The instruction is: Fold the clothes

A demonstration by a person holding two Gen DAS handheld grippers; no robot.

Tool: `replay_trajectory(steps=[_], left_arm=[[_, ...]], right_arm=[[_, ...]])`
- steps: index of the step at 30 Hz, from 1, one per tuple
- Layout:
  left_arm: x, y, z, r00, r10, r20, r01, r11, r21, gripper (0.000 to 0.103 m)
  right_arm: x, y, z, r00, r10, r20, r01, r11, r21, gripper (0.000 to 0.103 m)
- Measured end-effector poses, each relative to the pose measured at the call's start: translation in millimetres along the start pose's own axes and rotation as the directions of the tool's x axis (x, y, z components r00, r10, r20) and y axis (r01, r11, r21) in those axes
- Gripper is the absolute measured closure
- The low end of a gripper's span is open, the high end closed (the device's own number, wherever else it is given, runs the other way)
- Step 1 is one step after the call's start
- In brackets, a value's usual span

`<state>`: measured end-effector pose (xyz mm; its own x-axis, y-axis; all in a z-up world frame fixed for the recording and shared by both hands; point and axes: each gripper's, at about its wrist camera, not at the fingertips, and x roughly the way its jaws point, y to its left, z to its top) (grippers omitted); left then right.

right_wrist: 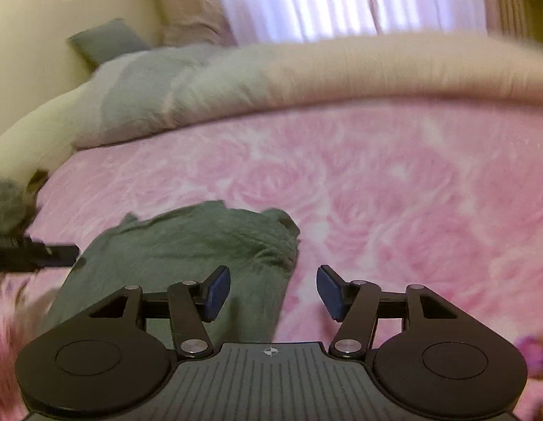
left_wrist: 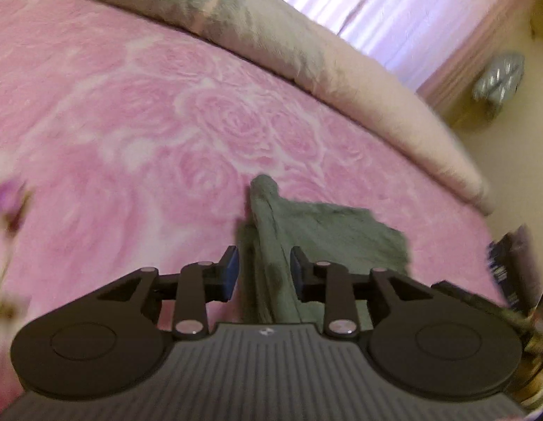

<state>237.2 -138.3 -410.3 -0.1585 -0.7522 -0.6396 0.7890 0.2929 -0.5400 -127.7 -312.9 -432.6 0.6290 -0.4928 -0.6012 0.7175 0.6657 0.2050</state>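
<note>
Looking along the left gripper point(left_wrist: 262, 268), a ridge of the green garment point(left_wrist: 327, 231) runs between its spread blue pads point(left_wrist: 231, 273), which do not press on it. The cloth lies on the pink rose blanket point(left_wrist: 113, 122) just ahead. If the jaws close now, they may catch only this thin ridge, and the fold could come out crooked.

In the right view, the right gripper point(right_wrist: 273, 293) stands wide and empty, with the garment point(right_wrist: 187, 242) ahead and to its left. Closing here would pinch the blanket point(right_wrist: 411, 193), not the cloth.
</note>
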Motion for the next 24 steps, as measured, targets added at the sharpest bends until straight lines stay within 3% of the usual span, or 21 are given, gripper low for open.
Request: replay_trajectory(steps=[5, 9, 11, 14, 17, 24], left_arm=[[-64.1, -0.2, -73.4, 0.999, -0.031, -0.009, 0.031, 0.997, -0.073, 0.071], [-82.8, -10.1, -116.6, 0.999, -0.028, -0.033, 0.026, 0.998, -0.054, 0.067], [-80.7, -8.5, -125.9, 0.998, -0.043, -0.055, 0.037, 0.993, -0.110, 0.067], [-73.2, 3.6, -133.2, 0.994, -0.099, -0.055, 0.080, 0.957, -0.279, 0.067], [-64.4, 14.8, -137.9, 0.991, -0.130, -0.016, 0.111, 0.898, -0.426, 0.066], [-50.0, 24.6, -146.5, 0.993, -0.112, 0.046, 0.118, 0.806, -0.580, 0.066]], right_arm=[[-91.3, 43.4, -54.0, 0.996, 0.037, 0.079, -0.018, 0.973, -0.229, 0.045], [-124.4, 85.1, -99.6, 0.999, 0.039, 0.033, -0.023, 0.924, -0.381, 0.045], [-126.9, 97.2, -113.9, 1.000, 0.023, 0.013, -0.015, 0.910, -0.414, 0.045], [-129.3, 112.4, -128.7, 1.000, -0.015, 0.020, 0.023, 0.867, -0.498, 0.045], [-124.4, 121.9, -134.9, 0.998, -0.039, 0.040, 0.055, 0.823, -0.566, 0.045], [-106.1, 132.4, -142.1, 0.995, -0.053, 0.085, 0.097, 0.731, -0.676, 0.045]])
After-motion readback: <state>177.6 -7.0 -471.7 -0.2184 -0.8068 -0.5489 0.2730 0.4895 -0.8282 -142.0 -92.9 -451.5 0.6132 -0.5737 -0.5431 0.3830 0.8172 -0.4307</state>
